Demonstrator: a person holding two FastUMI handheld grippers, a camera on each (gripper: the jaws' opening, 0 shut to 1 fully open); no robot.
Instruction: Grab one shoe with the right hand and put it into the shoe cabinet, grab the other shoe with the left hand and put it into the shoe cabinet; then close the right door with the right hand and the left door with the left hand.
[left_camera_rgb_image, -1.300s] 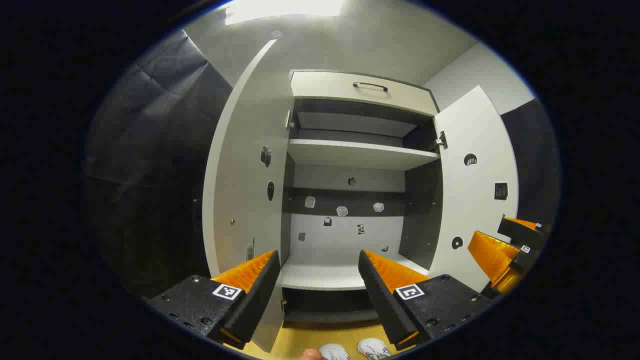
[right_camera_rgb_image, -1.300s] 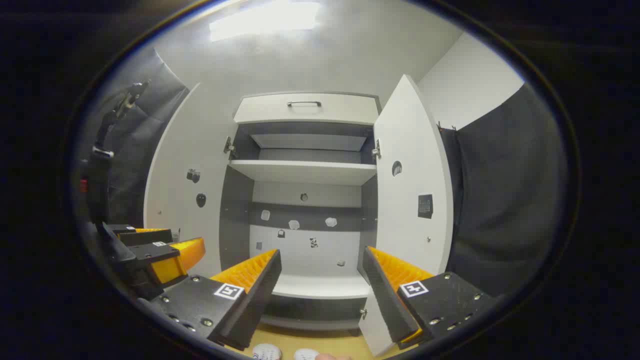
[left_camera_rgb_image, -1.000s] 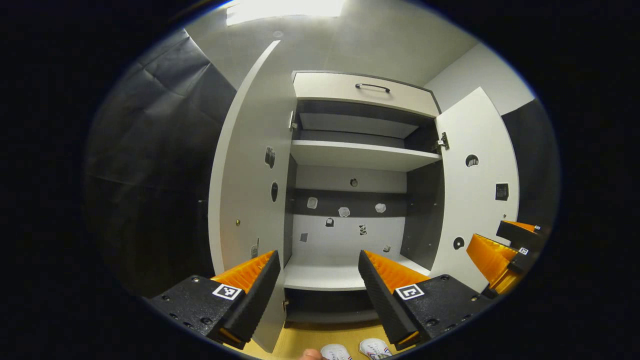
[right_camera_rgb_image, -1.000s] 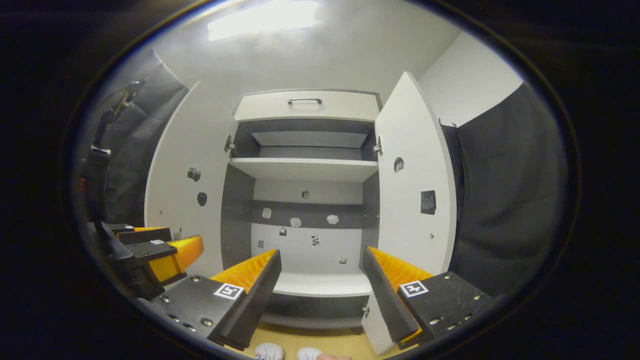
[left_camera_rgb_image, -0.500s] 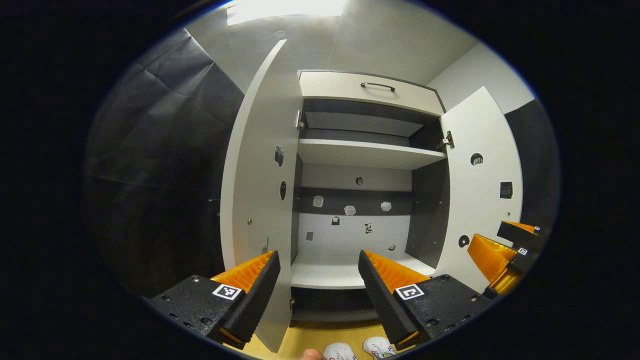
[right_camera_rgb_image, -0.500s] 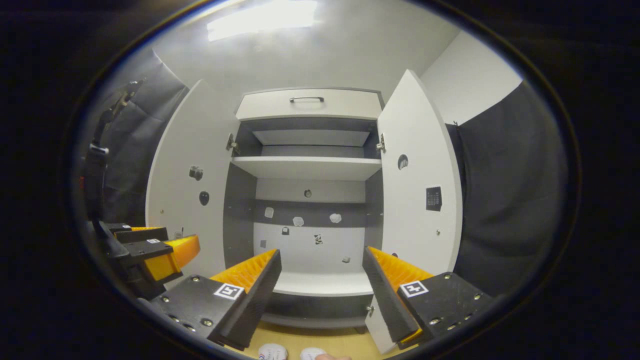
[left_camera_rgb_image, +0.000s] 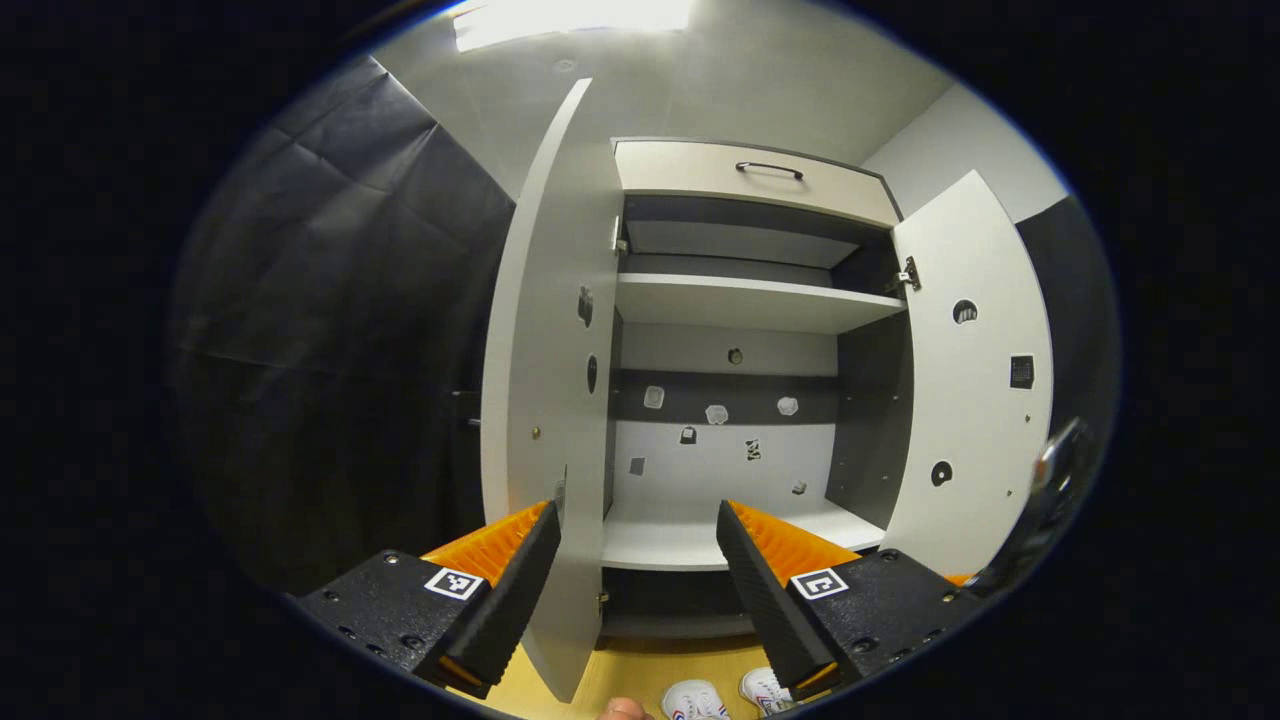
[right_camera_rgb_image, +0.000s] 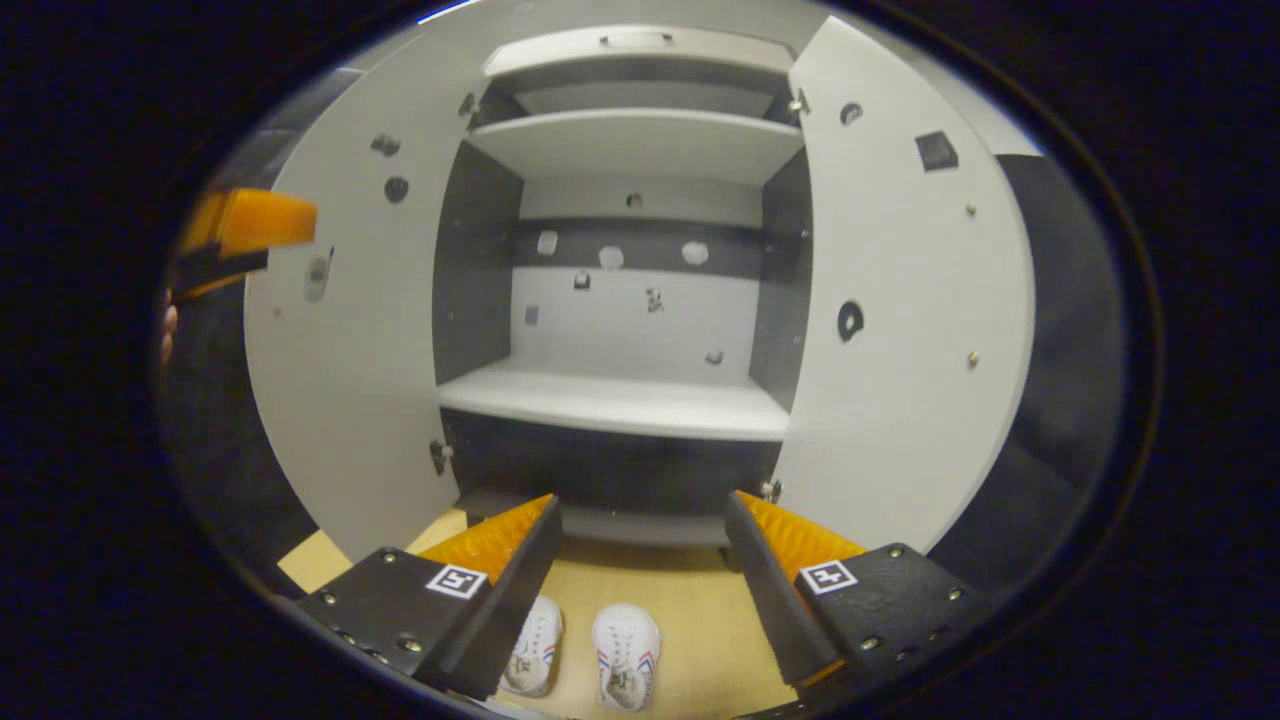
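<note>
Nothing of the task was done yet. Both shoes (right_camera_rgb_image: 600, 655) stood side by side on the wooden floor (right_camera_rgb_image: 690, 610) at the bottom centre of the right gripper view, just below the shoe cabinet (right_camera_rgb_image: 610, 400), whose shelves were bare. The right gripper (right_camera_rgb_image: 640, 570) hung over them with its fingers spread wide and nothing between them. The left gripper (left_camera_rgb_image: 635, 570) likewise had its fingers apart, pointed at the cabinet interior. The left door (left_camera_rgb_image: 545, 380) and right door (left_camera_rgb_image: 975, 380) both stood open. The right gripper seemed to be tilting toward the shoes, probably for the first grab.
</note>
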